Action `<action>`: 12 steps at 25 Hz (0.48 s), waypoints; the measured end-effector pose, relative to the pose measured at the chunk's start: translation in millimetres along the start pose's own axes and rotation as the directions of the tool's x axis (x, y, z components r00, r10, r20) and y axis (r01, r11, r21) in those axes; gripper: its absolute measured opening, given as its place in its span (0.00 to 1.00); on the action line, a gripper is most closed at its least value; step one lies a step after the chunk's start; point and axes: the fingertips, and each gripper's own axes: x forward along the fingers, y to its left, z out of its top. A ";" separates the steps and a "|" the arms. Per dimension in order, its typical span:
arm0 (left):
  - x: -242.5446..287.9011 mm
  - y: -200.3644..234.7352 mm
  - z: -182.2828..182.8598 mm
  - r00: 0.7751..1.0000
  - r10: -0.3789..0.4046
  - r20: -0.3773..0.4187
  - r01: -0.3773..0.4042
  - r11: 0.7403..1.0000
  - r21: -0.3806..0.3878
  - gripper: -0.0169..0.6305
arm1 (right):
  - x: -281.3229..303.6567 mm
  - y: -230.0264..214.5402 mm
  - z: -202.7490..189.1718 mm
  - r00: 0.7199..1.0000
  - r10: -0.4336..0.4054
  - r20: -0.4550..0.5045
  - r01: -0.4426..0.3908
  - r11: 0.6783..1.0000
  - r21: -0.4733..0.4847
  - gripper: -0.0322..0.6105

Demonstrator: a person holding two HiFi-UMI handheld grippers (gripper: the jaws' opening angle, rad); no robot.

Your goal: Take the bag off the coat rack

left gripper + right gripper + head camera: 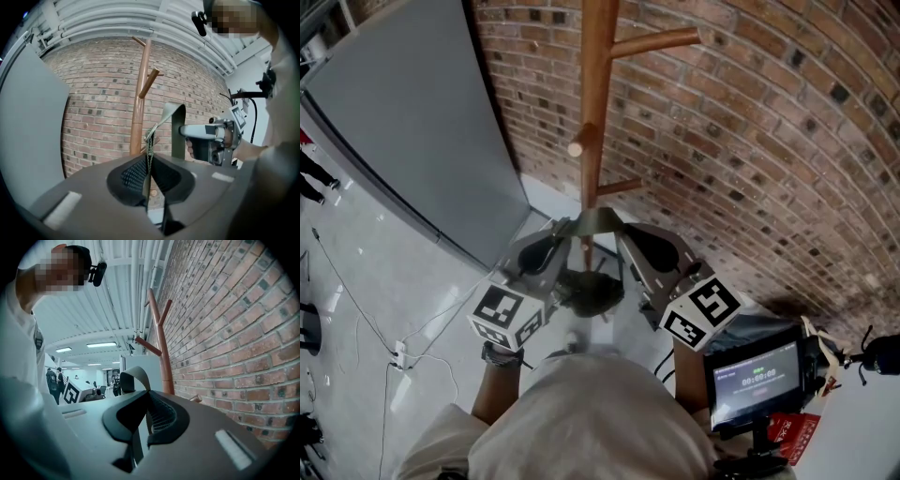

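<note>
A wooden coat rack [595,103] stands against the brick wall, its pegs bare. A dark olive bag [591,292] hangs low between my two grippers, just in front of the pole's foot. Its flat strap [598,220] arches from one gripper to the other. My left gripper [565,232] is shut on the strap's left end, and in the left gripper view the strap [169,112] rises from the left gripper [149,161] to the right of the rack [139,103], on no peg. My right gripper [625,234] is shut on the other end; the strap [133,377] loops above the right gripper [143,401].
A large grey panel [403,122] leans against the brick wall [750,141] at the left. A small screen on a stand [757,380] is at the lower right. Cables and a plug strip [398,353] lie on the pale floor at the left.
</note>
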 end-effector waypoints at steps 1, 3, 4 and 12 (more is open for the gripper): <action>0.0 -0.6 2.8 1.000 -0.003 0.003 0.003 1.000 0.002 0.05 | -0.2 0.5 2.6 1.000 0.006 0.006 -0.006 1.000 0.000 0.06; 0.4 -2.9 7.5 1.000 -0.011 0.005 0.011 1.000 0.009 0.05 | -0.5 1.6 6.5 1.000 0.017 0.015 -0.017 1.000 0.001 0.06; 0.4 -4.4 9.5 1.000 -0.015 0.006 0.015 1.000 0.014 0.05 | -0.7 2.4 7.7 1.000 0.023 0.019 -0.023 1.000 0.001 0.06; -1.5 -10.6 23.9 0.999 -0.034 0.032 0.033 0.999 0.043 0.05 | -2.3 6.5 17.9 0.997 0.045 0.056 -0.044 0.999 -0.011 0.06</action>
